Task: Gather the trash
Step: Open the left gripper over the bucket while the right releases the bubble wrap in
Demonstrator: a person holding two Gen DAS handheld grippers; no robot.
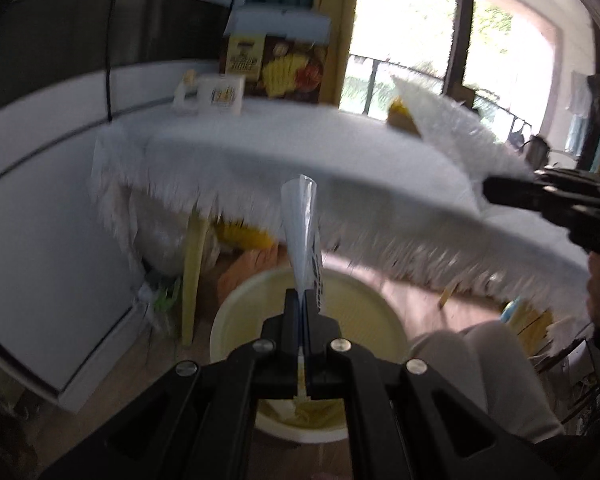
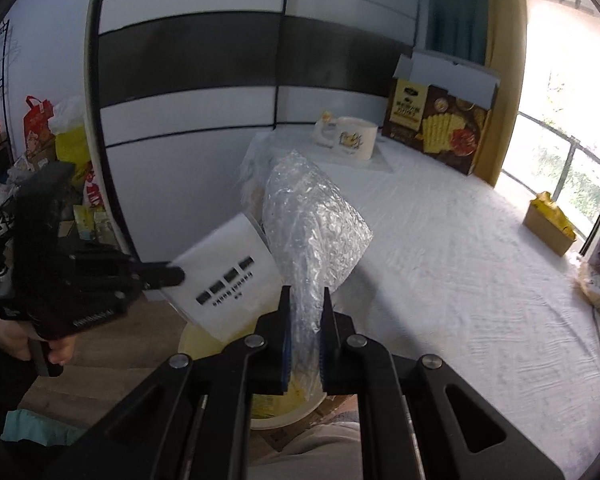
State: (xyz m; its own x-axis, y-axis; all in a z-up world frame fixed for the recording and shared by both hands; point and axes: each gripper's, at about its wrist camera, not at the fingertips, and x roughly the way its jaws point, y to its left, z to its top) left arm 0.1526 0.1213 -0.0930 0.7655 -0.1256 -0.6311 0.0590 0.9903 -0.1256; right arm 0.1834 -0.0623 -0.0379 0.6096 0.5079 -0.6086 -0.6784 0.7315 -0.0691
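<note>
I have both pieces in hand: my left gripper [image 1: 302,300] pinches a white card [image 2: 230,276], my right gripper [image 2: 306,308] clamps crumpled plastic wrap [image 2: 314,220]. The bin [image 1: 252,300] sits at six o'clock below them; both drops remain.

The bin [image 1: 236,320] stood on the floor before the table [image 2: 460,240]; the box [image 2: 440,128] at the table's 12 o'clock edge.
</note>
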